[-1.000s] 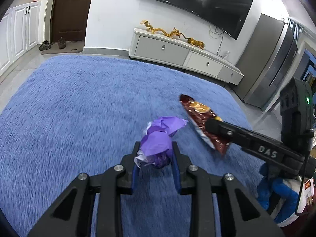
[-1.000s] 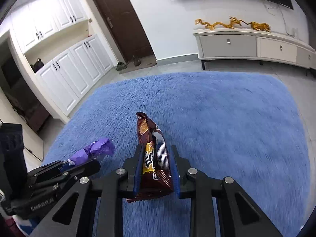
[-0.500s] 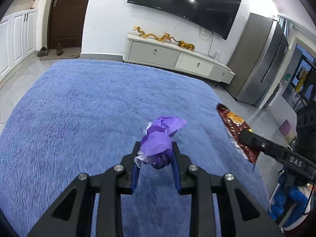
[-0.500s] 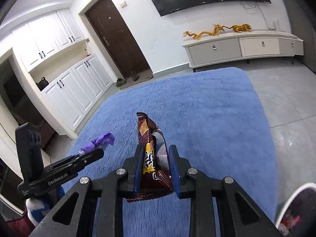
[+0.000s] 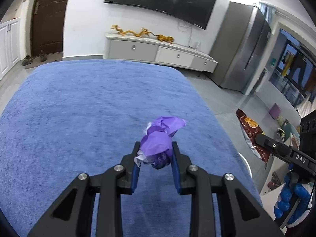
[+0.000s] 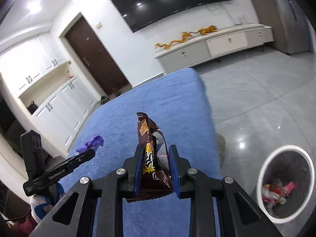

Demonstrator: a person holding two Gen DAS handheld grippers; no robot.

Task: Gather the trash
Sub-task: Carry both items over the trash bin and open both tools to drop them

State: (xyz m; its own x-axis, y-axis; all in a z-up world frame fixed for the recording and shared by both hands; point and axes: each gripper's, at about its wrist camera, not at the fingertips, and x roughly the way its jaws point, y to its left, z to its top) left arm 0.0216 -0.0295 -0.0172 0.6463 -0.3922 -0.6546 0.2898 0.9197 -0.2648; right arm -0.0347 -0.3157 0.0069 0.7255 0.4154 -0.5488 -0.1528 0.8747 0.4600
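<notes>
My left gripper [image 5: 155, 154] is shut on a crumpled purple wrapper [image 5: 160, 138] and holds it above the blue rug [image 5: 88, 108]. My right gripper [image 6: 156, 162] is shut on a brown snack bag [image 6: 150, 150], held upright above the rug's right edge [image 6: 177, 102]. The snack bag also shows at the right of the left wrist view [image 5: 250, 132]. The purple wrapper shows at the left of the right wrist view [image 6: 91, 142]. A white-rimmed trash bin [image 6: 284, 179] with several bits of trash in it stands on the grey floor at the lower right.
A white TV cabinet [image 5: 158, 53] with gold dragon figures stands against the far wall under a TV [image 5: 162, 0]. A grey fridge [image 5: 246, 45] is at the right. White cupboards [image 6: 51, 102] and a brown door [image 6: 94, 59] are at the left.
Both grippers have swung to the right with their trash still held. The right gripper now hangs over the rug's right edge, and the trash bin has come fully into its view.
</notes>
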